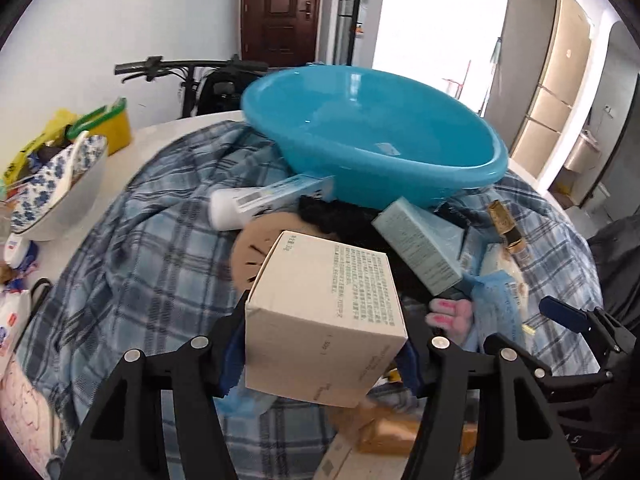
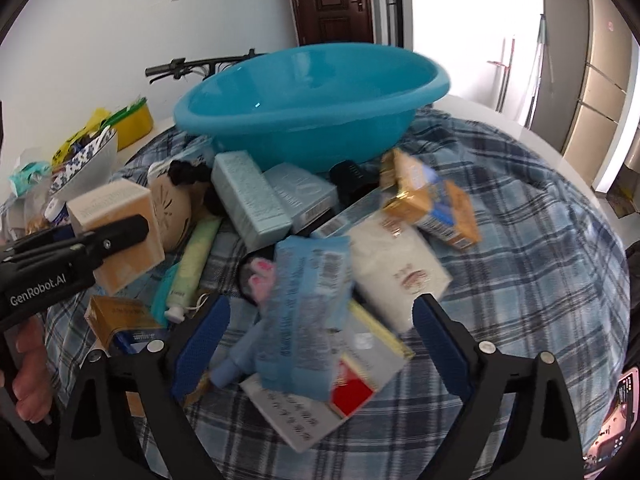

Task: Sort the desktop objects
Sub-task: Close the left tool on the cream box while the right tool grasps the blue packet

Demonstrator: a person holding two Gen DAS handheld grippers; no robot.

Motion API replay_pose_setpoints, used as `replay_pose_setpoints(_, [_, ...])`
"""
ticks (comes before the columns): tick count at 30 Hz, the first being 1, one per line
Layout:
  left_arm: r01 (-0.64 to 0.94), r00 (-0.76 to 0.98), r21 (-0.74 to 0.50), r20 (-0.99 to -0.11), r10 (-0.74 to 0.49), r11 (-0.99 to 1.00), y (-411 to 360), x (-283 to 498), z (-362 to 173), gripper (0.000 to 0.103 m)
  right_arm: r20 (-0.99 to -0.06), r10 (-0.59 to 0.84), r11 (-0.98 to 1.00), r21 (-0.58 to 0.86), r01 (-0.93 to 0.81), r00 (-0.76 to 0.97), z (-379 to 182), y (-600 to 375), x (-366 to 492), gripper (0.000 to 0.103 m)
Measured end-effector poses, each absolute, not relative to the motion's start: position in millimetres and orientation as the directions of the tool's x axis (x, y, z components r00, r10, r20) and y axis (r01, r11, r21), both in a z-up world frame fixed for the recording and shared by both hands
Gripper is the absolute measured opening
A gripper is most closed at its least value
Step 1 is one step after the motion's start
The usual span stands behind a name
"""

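Left hand-held gripper (image 1: 324, 354) clamps a matte cardboard box (image 1: 320, 316), squared edges.

Blue basin (image 2: 312, 108) blocks twelve o'clock, boxes (image 2: 256, 200) heaped against it. Bare plaid cloth (image 2: 540, 240) at three o'clock gives passage.

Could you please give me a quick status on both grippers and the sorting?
Left gripper shut on beige box, lifted off the pile. Right gripper open over blue packet, nothing held. Blue basin empty behind the clutter.
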State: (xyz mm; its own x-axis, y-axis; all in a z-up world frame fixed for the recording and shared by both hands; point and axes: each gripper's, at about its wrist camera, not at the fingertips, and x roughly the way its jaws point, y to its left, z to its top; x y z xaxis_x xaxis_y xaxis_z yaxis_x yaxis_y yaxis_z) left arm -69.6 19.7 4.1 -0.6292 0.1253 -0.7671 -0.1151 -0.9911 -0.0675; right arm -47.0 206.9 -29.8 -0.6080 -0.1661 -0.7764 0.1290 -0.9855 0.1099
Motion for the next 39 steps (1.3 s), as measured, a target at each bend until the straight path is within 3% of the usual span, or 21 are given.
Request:
replay_pose_setpoints(6, [-0.115,-0.606,-0.084,-0.784,0.137,-0.990,18.7,-69.1,-2.5,0.064,-0.788,-0.171,-0.984,0.104,0.147,-0.592,-39.1,195.1,-45.5,0.084])
replay_pose_setpoints(12, [-0.124,-0.612,-0.063,-0.781,0.126,-0.990,27.1,-65.8,-2.5,0.064,-0.790,-0.129,-0.988,0.054,0.141,-0.599,-45.8,191.1,-43.9,0.062])
replay_pose_setpoints(14, [-0.127,-0.612,-0.064,-0.780,0.129,-0.990,27.5,-65.4,-1.7,0.064,-0.785,-0.112,-0.990,0.035,0.137,-0.609,-44.9,190.7,-43.7,0.045])
replay_pose_setpoints(15, [-0.129,-0.611,-0.068,-0.781,0.133,-0.989,28.0,-65.3,-1.4,0.064,-0.781,-0.121,-0.990,0.049,0.133,-0.613,-44.0,192.4,-43.7,0.044])
replay_pose_setpoints(39, [-0.121,-0.624,-0.058,-0.772,0.121,-0.991,33.1,-60.3,5.4,0.064,-0.713,-0.109,-0.992,0.127,0.026,-0.693,-15.5,232.1,-38.6,0.041])
